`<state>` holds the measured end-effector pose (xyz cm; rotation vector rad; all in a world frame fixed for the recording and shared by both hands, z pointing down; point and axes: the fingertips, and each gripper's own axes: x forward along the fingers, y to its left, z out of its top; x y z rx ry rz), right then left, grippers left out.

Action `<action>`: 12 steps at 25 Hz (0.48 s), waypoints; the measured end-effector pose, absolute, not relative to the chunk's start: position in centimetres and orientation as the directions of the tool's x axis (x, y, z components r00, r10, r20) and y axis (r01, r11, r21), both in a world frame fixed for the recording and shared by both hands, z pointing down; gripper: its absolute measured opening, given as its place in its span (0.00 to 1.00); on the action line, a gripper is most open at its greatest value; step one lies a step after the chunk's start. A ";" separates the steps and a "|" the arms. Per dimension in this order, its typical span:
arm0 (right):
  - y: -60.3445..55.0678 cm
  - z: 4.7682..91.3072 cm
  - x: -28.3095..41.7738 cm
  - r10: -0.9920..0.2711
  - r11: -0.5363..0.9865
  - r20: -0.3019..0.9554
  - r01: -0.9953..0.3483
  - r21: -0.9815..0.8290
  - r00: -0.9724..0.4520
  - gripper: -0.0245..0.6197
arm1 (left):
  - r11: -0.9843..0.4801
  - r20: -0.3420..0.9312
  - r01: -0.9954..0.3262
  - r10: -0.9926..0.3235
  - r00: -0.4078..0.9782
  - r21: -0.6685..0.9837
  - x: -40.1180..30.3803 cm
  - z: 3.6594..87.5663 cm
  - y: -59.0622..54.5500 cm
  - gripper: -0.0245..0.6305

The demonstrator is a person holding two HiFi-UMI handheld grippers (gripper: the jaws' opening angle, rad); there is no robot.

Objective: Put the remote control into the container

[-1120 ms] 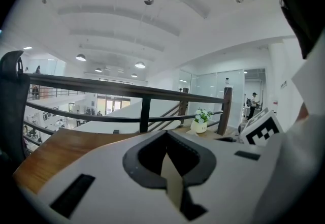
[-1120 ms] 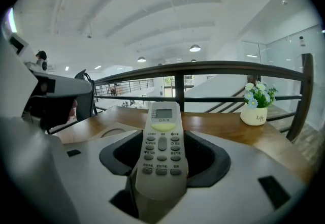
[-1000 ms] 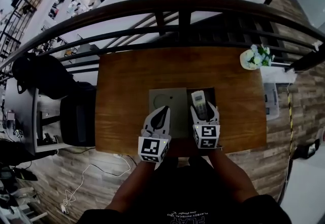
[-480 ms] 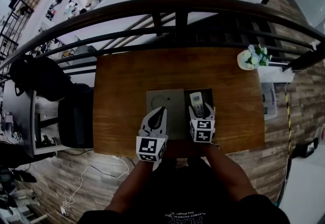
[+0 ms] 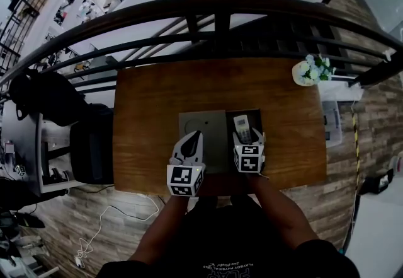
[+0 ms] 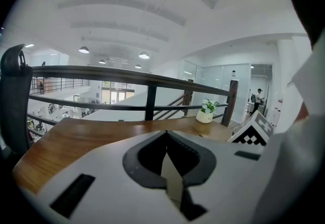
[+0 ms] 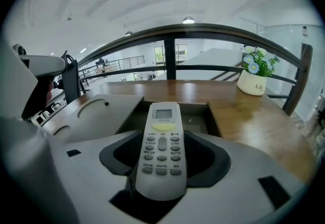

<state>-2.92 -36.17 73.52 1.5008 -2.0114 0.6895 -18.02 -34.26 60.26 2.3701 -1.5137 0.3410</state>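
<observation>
A white remote control [image 7: 161, 149] with a small screen and grey buttons is held lengthwise in my right gripper [image 7: 162, 167], which is shut on it. Its far end reaches over the open dark compartment of the grey container [image 7: 199, 116]. In the head view the remote [image 5: 242, 126] lies over the container's right half [image 5: 254, 116], with the right gripper [image 5: 248, 139] just behind it. My left gripper [image 5: 191, 142] is shut and empty, over the container's flat grey lid [image 5: 203, 124]. In the left gripper view, that gripper [image 6: 166, 153] shows its jaws pressed together.
The container sits near the front edge of a wooden table [image 5: 157, 100]. A white pot of flowers [image 5: 306, 72] stands at the table's far right corner, seen also as the flower pot [image 7: 253, 82]. A dark railing [image 5: 214, 9] runs behind the table. A black chair [image 5: 91, 144] stands at the left.
Almost nothing has moved. The head view has drifted slightly, and the right gripper with the remote has eased a little nearer the container's open compartment. The left gripper stays shut.
</observation>
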 end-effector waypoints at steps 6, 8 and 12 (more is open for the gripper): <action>-36.4 74.6 -2.8 -0.654 0.246 0.718 -0.965 -0.095 -0.237 0.45 | -0.388 0.405 -0.911 -0.818 0.409 0.137 -18.1 61.9 -34.7 0.05; -36.3 75.2 -2.7 -0.638 0.243 0.733 -0.965 -0.095 -0.233 0.45 | -0.398 0.425 -0.905 -0.801 0.422 0.149 -17.9 62.5 -34.7 0.05; -36.5 75.7 -2.7 -0.623 0.242 0.748 -0.966 -0.091 -0.227 0.45 | -0.391 0.469 -0.907 -0.779 0.416 0.155 -18.3 63.6 -34.9 0.05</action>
